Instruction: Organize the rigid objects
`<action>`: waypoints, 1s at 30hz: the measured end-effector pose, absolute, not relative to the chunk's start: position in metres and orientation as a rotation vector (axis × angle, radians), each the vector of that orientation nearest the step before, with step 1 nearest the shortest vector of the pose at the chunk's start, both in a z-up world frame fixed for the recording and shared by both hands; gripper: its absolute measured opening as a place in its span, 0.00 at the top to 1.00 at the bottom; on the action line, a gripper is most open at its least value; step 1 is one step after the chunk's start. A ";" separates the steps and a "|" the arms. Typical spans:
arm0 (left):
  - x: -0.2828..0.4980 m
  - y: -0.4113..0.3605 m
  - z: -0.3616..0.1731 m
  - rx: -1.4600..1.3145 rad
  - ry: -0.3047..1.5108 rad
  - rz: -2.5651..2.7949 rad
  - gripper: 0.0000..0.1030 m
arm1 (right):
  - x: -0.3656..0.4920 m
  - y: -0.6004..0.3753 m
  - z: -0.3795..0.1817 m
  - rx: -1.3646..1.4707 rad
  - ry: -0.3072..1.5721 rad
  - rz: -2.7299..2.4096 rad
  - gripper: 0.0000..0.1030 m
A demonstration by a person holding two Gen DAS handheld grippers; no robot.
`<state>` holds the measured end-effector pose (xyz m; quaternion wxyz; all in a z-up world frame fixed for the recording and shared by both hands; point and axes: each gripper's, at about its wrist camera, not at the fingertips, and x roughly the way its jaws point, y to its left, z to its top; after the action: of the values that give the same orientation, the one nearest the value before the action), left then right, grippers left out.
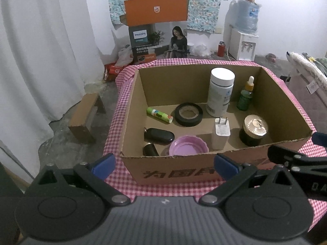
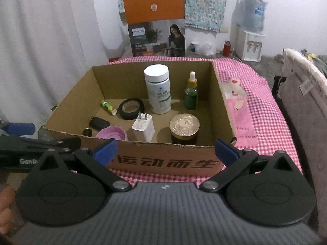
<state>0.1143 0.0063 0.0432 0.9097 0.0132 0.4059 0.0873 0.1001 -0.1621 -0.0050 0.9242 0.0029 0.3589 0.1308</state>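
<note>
both tongs, left tongs (image 1: 163, 165) and right tongs (image 2: 164, 149), were wide open, empty, hovering just in front of the open brown cardboard box (image 1: 206, 171) | stuff inside: white plastic bottle (image 1: 221, 92) by the back wall, white plug charger (image 1: 220, 134) near the front | imo go in from above, grab the charger's flat sides

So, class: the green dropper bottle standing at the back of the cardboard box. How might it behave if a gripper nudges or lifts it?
The dropper bottle is tall and narrow, so a sideways push would probably tip it. It looks like glass, so likely slick and breakable. The soft-looking bulb on top may give, so gripping the body seems safer.
</note>
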 end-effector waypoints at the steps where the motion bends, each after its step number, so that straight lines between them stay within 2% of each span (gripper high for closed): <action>1: 0.114 0.007 0.044 0.025 0.834 0.181 0.00 | 0.102 -0.162 -0.006 0.007 0.742 0.266 0.01; 30: 0.113 0.016 0.043 -0.001 0.863 0.186 0.00 | 0.103 -0.157 -0.007 0.002 0.780 0.264 0.01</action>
<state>0.1130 0.0158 0.0430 0.9041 -0.0003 0.4178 0.0899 0.1027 -0.1568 -0.0071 0.9165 0.0011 0.3789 0.1284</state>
